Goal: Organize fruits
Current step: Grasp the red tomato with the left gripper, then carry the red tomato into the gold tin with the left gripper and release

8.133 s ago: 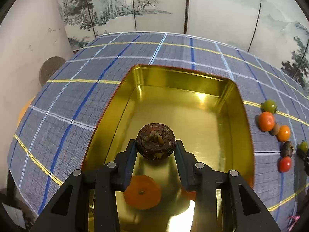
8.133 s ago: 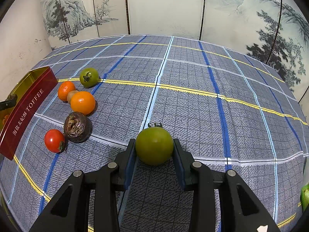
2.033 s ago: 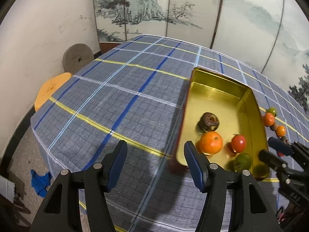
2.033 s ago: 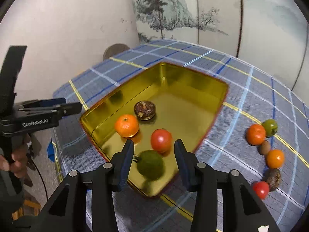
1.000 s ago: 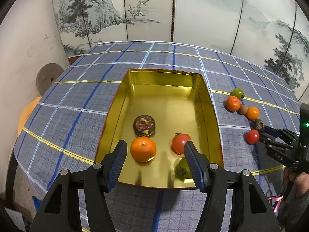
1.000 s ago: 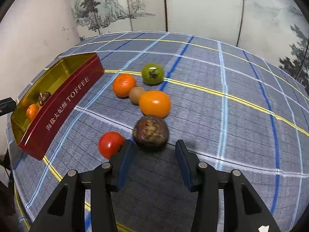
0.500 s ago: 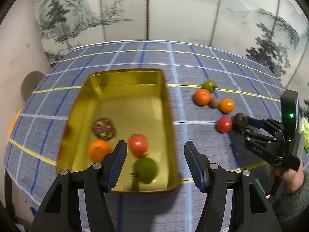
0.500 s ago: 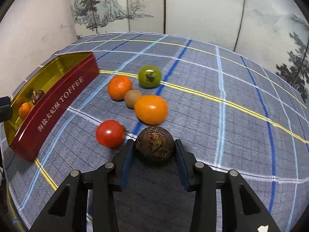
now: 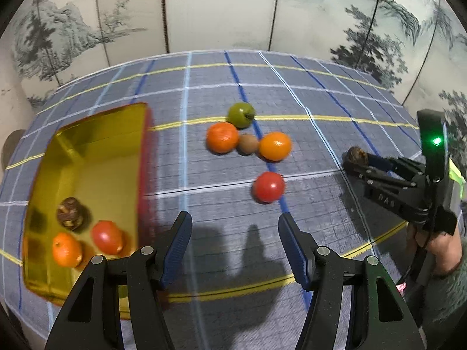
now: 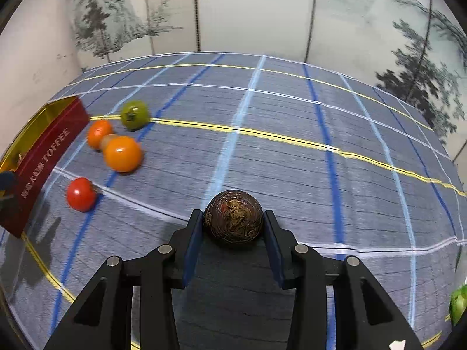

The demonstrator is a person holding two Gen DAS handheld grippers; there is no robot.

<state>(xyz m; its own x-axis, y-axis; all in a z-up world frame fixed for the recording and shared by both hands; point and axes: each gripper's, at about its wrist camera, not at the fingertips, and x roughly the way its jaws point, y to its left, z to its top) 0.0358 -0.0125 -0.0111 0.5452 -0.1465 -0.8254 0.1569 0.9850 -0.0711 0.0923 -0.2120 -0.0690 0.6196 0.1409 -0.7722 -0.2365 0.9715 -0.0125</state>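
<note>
In the left wrist view, the left gripper (image 9: 235, 246) fills the bottom of the frame, its two blue-padded fingers (image 9: 178, 245) spread wide with nothing between them, pointing up the frame over the plaid tablecloth (image 9: 292, 87). At the left edge sits the gold tin (image 9: 87, 151), holding a dark passion fruit (image 9: 70, 213), a red tomato (image 9: 106, 236) and an orange (image 9: 66, 249) in its lower part. Near the centre lies a cluster on the cloth: a green tomato (image 9: 240, 115) at the top, an orange tangerine (image 9: 222, 137) below it, a small brown kiwi (image 9: 247, 144) touching that, and another orange fruit (image 9: 275, 146) on the kiwi's right. A loose red tomato (image 9: 268, 187) sits apart, lower in the frame. At the right edge the right gripper (image 9: 354, 160) reaches in from the right, held by a hand (image 9: 437, 245) at lower right, its tips clamped on a dark brown fruit (image 9: 356, 156).

In the right wrist view, the right gripper (image 10: 233, 218) rises from the bottom centre, fingers closed against both sides of the dark brown fruit (image 10: 233, 217), a mottled round ball. Whether it rests on the cloth or is lifted I cannot tell. In the left part of the frame lie the green tomato (image 10: 134, 115), the tangerine (image 10: 99, 134), the kiwi (image 10: 107, 141) mostly hidden, the other orange fruit (image 10: 123, 154) and the loose red tomato (image 10: 81, 194). The tin's red side, lettered TOFFEE, stands at the far left (image 10: 43, 163).
</note>
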